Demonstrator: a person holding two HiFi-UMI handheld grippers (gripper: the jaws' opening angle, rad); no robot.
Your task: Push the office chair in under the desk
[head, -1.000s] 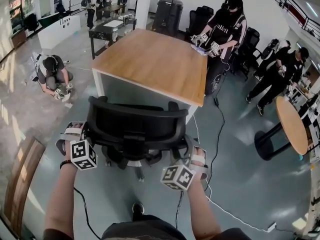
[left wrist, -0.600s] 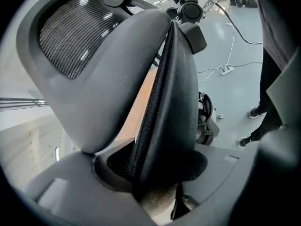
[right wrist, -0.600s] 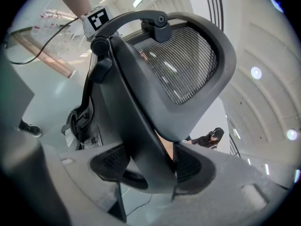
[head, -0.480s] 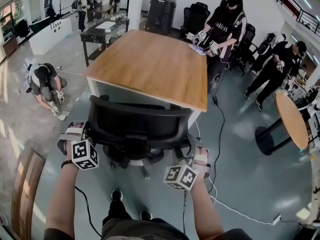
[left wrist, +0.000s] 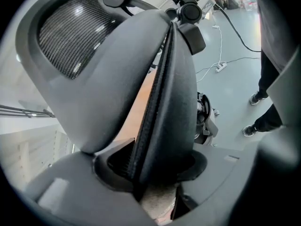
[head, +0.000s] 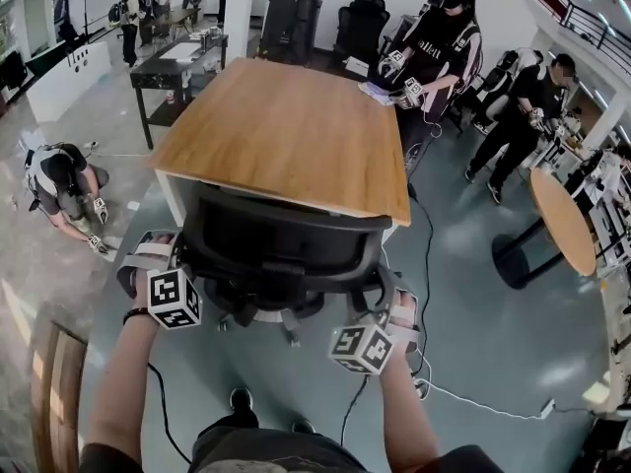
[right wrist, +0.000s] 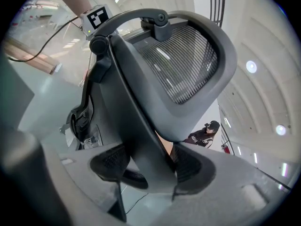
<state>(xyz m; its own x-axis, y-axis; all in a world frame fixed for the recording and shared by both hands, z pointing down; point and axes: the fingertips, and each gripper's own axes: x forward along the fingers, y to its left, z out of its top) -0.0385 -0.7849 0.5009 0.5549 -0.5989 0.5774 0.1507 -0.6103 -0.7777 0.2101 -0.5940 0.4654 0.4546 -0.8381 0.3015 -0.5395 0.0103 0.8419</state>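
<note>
The black mesh-backed office chair (head: 281,249) stands at the near edge of the wooden desk (head: 286,126), its backrest top just under the desk's edge in the head view. My left gripper (head: 163,264) is shut on the backrest's left edge, and my right gripper (head: 386,308) is shut on its right edge. In the left gripper view the backrest rim (left wrist: 160,93) runs down between the jaws of the left gripper (left wrist: 150,173). In the right gripper view the backrest frame (right wrist: 141,126) sits clamped in the right gripper (right wrist: 150,168). The seat is hidden behind the backrest.
A person with grippers (head: 439,37) works at the desk's far right corner. Another person (head: 59,190) crouches on the floor at left, a third (head: 527,106) bends at right. A round table (head: 564,220) stands right. Cables (head: 426,264) and a power strip (head: 549,409) lie on the floor.
The chair and both grippers have moved forward toward the desk; the backrest now meets the desk's near edge. My feet have stepped forward behind it.
</note>
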